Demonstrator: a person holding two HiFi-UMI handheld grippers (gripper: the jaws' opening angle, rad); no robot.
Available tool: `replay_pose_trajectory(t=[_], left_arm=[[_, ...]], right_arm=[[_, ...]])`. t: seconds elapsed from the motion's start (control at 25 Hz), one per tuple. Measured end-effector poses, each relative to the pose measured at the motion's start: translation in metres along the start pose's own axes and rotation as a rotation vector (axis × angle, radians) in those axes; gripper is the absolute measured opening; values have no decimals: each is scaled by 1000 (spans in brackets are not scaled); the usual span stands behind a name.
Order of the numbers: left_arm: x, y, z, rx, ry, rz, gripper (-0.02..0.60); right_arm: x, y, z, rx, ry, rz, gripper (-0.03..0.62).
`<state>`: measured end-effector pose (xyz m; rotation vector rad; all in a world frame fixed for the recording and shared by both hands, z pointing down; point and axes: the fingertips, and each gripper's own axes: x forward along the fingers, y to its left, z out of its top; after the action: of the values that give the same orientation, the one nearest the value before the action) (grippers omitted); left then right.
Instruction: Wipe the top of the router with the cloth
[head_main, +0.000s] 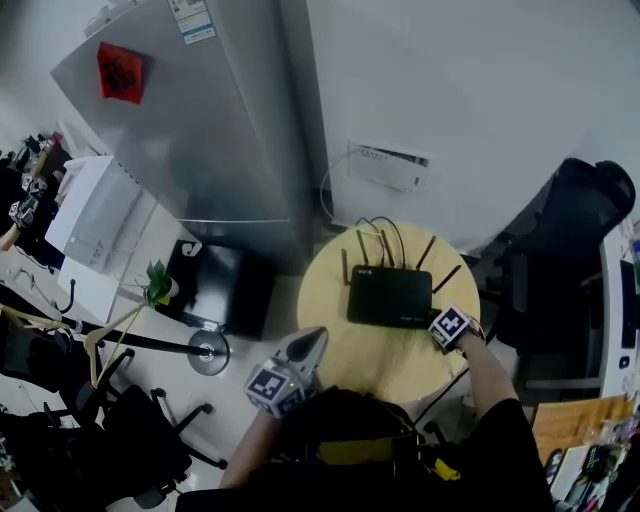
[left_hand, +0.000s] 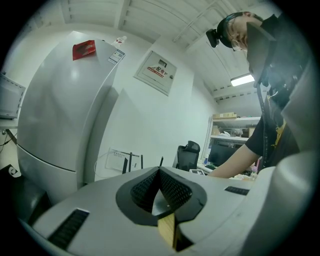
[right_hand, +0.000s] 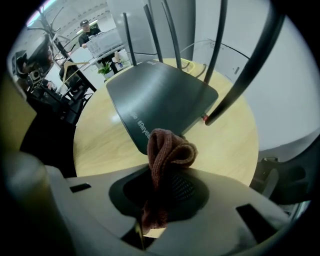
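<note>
Below me sits a round pale wooden counter (head_main: 385, 362). Behind it stands a tall silver fridge (head_main: 200, 130) with a red square sticker (head_main: 120, 72), and a black office chair (head_main: 590, 210) is off to my right.

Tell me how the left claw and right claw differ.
The left claw is shut on nothing; the right claw is shut on a reddish-brown knitted cloth. The left claw is by the near edge of the round pale wooden table; the right claw is at a corner of the flat black router. Both are shut.
</note>
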<state>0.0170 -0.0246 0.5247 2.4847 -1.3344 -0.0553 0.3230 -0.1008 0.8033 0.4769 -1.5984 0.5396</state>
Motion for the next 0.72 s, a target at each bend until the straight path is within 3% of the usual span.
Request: replay_pose_trajectory(t=[0.44,0.72], left_arm=[[-7,20,11,5,-21,-37,0],[-10,26,15,2,-23,-70,0]], right_arm=[[1,23,-8,263,-34,1,64],[3,36,-8,311,-48,-16,64]])
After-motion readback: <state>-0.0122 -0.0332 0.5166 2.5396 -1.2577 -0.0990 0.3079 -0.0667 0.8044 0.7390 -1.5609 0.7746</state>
